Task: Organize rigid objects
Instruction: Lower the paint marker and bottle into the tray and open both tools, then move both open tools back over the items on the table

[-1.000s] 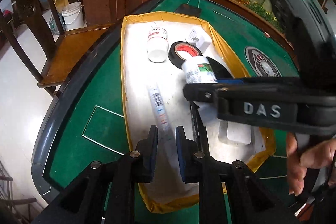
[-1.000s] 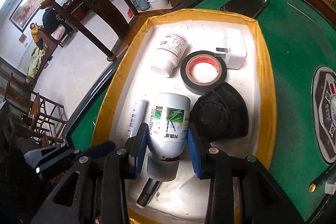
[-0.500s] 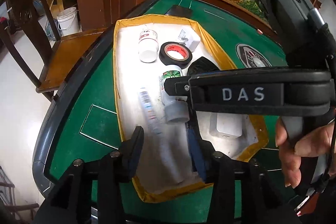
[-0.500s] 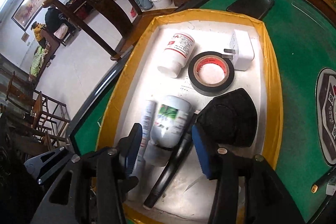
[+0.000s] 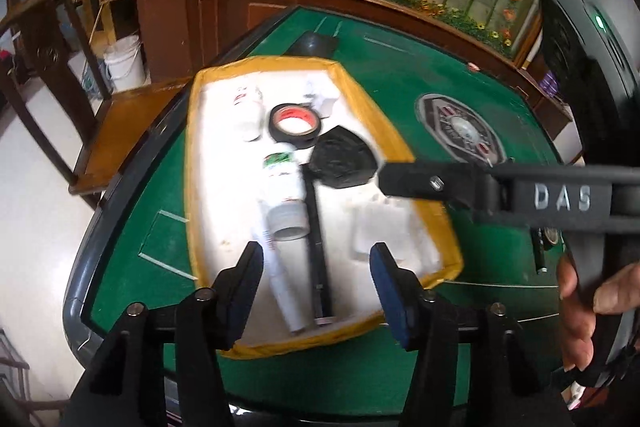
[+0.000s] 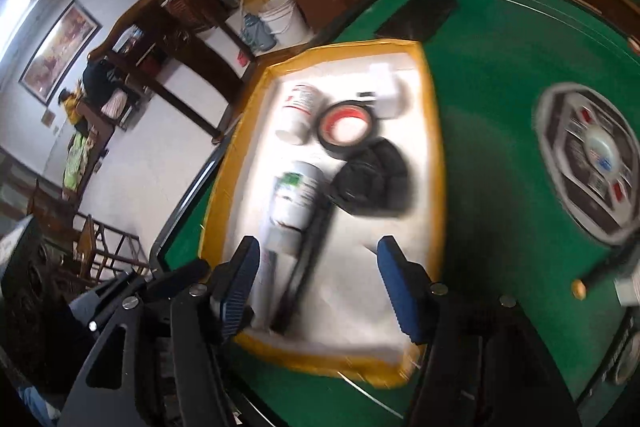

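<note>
Two claws, both empty, jaws opening, nothing pinched. Left claw (image 5: 316, 291) hangs over the near end of the tray (image 5: 404, 147), with the tube (image 5: 286, 291) and pen (image 5: 318, 259) lying below between its blue pads but untouched. Right claw (image 6: 316, 287) likewise hovers over the near tray edge, the bottle's cap end and the pen under its gap, no contact.

Step, as I read it: release done, both claws clear of the tray, between picks. Next move calls for choosing a target, lowering square onto it and closing across its narrow side; round items may roll.

Tray: white inside, yellow rim, sits on the green counter (image 5: 400, 75). Near half: bottle (image 5: 282, 183) on its side, green label, grey cap toward the claws; tube just beside it on the left, pen just beside on the right, all three roughly parallel. White box (image 5: 380, 231) to the right, washed out by glare. Farther: black pouch (image 5: 344, 163), tape roll (image 5: 295, 121) with red core, second white bottle (image 5: 248, 111) lying down, charger (image 5: 324, 99) at the far end. Items look aligned in rows. The right view is motion-blurred.
</note>
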